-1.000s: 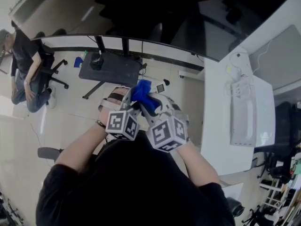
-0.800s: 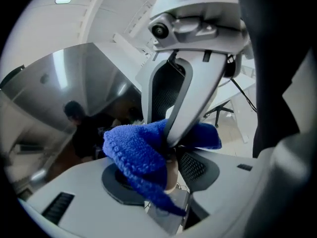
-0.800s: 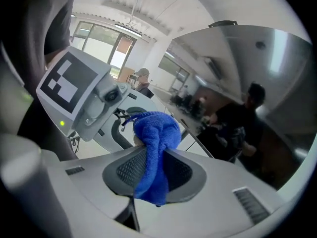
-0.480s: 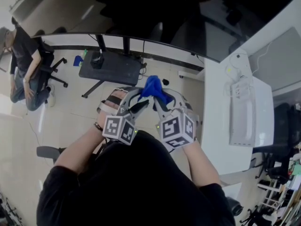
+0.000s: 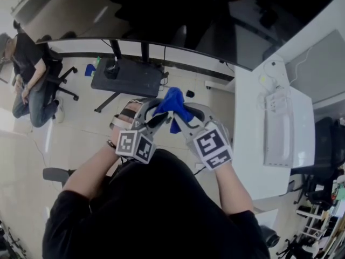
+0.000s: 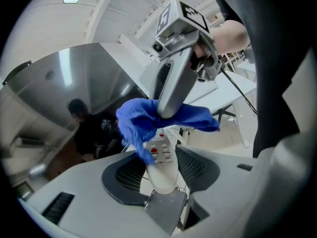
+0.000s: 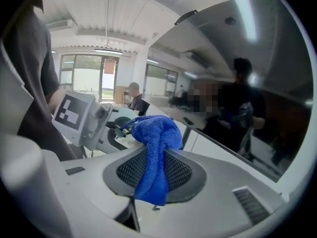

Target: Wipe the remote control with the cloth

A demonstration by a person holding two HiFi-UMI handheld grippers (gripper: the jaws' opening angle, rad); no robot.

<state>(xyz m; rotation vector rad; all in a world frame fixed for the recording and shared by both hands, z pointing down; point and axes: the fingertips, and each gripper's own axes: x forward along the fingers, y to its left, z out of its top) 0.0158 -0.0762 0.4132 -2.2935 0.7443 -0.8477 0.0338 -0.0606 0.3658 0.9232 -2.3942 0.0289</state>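
1. Background up top is eaten up by a huge dark glossy panel (image 5: 161,15), curved along its lower edge, with dim reflections seen in it.
2. Off to the right, a white desk (image 5: 250,150) is seen, and a flat pale device (image 5: 277,128) is laid on it.
3. At the far left a seated person (image 5: 29,77) can be made out on an office chair, well apart from the action.
4. A dark low table (image 5: 126,80) is parked on the pale floor just below the panel's edge.
5. The left gripper (image 5: 155,117) is held up in mid-air, and its jaws are clamped on the remote control (image 6: 162,165), which is pinched by its near end between the two pads.
6. The right gripper (image 5: 183,117) is brought in just beside it, tip to tip. Its jaws are clenched on the cloth (image 5: 173,104), and a fold is left hanging down between the pads.
7. The cloth is blue and bunched up. It's pressed against the far end of the remote control, and the top buttons are partly covered by it.
8. The remote control is white with red and pale buttons turned upward. It's carried in the air above the floor, not rested on any surface.
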